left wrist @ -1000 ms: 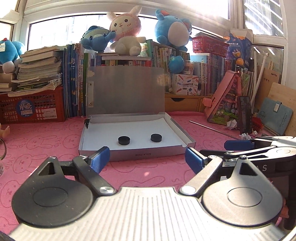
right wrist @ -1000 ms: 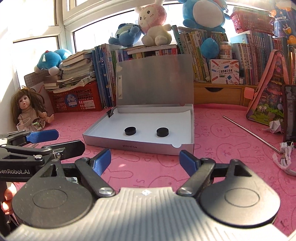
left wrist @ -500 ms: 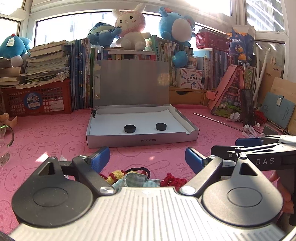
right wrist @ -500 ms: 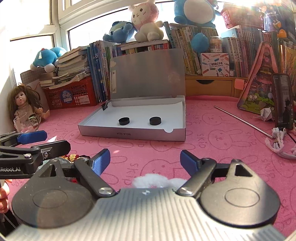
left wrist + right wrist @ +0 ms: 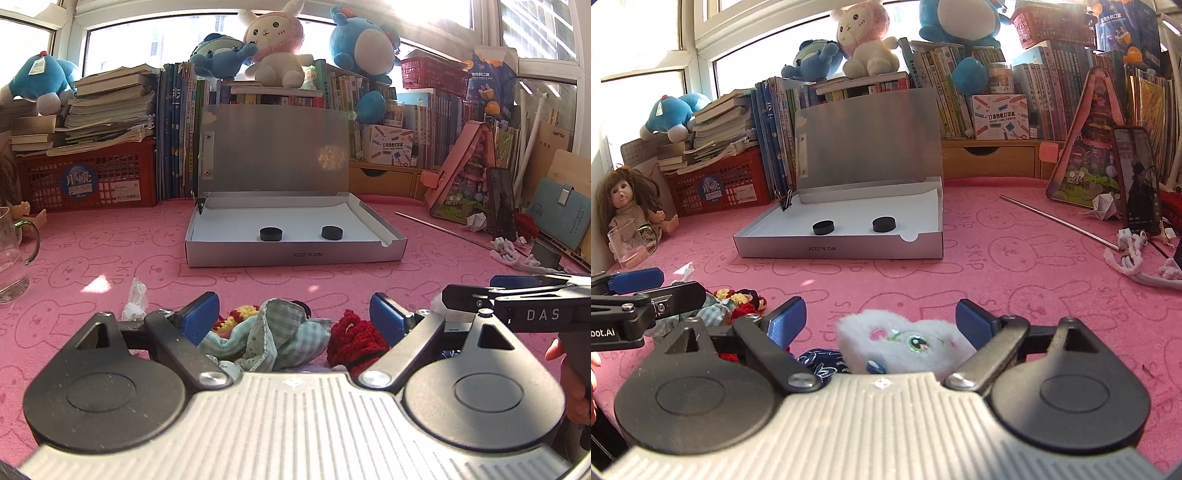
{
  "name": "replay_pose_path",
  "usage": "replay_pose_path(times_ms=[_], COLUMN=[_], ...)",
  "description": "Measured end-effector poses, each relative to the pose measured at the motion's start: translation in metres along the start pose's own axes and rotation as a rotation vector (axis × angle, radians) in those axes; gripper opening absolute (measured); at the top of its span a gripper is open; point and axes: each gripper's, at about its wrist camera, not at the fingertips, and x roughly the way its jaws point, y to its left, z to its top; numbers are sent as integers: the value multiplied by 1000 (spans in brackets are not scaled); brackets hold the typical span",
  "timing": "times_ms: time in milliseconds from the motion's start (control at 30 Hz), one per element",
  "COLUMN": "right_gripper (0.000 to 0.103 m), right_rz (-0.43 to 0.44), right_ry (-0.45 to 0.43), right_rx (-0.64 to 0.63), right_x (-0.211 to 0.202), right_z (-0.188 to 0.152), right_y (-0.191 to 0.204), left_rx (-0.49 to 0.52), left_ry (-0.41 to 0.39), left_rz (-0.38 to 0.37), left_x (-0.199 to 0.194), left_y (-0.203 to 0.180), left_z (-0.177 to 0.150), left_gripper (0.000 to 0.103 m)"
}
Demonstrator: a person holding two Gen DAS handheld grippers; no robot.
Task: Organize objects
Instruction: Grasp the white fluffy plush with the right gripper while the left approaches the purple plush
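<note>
From where I sit, the sorting has barely begun. The open grey box (image 5: 295, 254) sits ahead on the pink mat (image 5: 92, 266) with its lid propped up, and all it holds so far are 2 black discs (image 5: 271, 233) side by side on its white floor. Everything soft is still out on the mat, near me and well short of the box: a checked cloth bundle (image 5: 273, 336) with a red knitted piece (image 5: 351, 341) beside it, and a white plush toy (image 5: 905, 341) further to the right. So I judge that all of the moving is left to do.

My left gripper (image 5: 291, 314) has its blue pads spread wide, straddling the checked bundle without pressing on it — nothing is held. My right gripper (image 5: 879, 319) is opening at this moment, its pads on either side of the white plush and clear of it; a dark blue patterned scrap (image 5: 818, 362) lies just under its left pad. Neither tool carries anything — both hang low over the mat.
</note>
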Motion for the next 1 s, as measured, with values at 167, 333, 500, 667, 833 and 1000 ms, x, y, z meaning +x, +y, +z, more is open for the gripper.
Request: replay_pose_path(times_ms=[167, 333, 500, 667, 833, 1000], right_gripper=[95, 97, 101, 101, 101, 102], right_rz=[-4, -17, -34, -42, -44, -43], right_ry=[-1, 1, 5, 21, 38, 43], right_rx=[0, 7, 24, 43, 55, 53], right_x=[0, 1, 5, 9, 15, 17], right_z=[-6, -12, -17, -23, -27, -27], right_y=[0, -1, -5, -8, -8, -8], left_rx=[9, 3, -8, -27, -38, 12], left_ry=[18, 8, -4, -30, -27, -2], left_rz=[9, 40, 72, 128, 108, 91], left_x=[0, -1, -5, -12, -25, -30], left_y=[-1, 0, 5, 11, 11, 0], left_z=[-9, -15, -22, -27, -35, -44], left_gripper=[91, 91, 91, 91, 91, 91])
